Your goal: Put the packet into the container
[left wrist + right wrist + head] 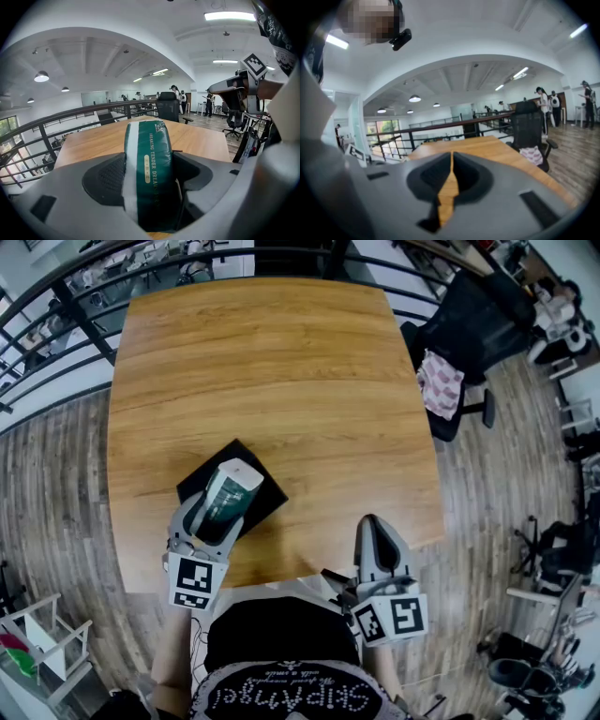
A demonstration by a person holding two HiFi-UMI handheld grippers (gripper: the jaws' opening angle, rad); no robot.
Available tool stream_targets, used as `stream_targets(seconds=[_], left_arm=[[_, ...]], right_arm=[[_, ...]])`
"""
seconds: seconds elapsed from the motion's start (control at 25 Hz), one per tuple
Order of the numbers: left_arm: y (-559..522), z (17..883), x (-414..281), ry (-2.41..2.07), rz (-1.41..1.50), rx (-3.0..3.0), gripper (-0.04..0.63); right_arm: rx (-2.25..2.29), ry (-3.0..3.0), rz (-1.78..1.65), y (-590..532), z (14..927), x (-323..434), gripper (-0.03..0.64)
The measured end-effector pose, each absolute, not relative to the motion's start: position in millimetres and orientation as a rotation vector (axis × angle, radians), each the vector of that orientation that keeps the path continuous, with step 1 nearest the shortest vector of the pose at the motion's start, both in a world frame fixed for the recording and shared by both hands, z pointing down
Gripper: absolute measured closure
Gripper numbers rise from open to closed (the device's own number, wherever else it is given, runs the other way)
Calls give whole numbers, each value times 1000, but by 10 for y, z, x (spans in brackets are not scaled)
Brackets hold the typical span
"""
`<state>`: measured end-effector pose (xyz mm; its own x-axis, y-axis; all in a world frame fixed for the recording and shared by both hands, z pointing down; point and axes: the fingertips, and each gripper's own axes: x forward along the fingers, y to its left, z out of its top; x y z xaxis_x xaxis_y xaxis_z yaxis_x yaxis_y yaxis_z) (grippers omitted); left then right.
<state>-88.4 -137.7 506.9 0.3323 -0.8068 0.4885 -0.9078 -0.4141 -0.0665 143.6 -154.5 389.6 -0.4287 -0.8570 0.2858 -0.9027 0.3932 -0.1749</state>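
Observation:
A green packet with a white stripe stands between the jaws of my left gripper, which is shut on it. In the left gripper view the packet fills the gap between both pads and juts out forward. It hangs over a flat black square container lying on the wooden table near the front left. I cannot tell whether the packet touches the container. My right gripper is shut and empty above the table's front edge, to the right; only a thin slit of table shows between its jaws.
A black office chair with a pink checked cloth stands at the table's right side. A dark railing runs behind the far and left edges. A white rack stands on the floor at lower left.

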Motion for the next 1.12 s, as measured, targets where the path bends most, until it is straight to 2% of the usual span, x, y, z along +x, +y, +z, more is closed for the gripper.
stream_targets(seconds=[1.12], left_arm=[[-1317,5876,-595,-1223,1025,2312,255]], right_arm=[[1597,-2478,473,-1566,3919,1492,580]])
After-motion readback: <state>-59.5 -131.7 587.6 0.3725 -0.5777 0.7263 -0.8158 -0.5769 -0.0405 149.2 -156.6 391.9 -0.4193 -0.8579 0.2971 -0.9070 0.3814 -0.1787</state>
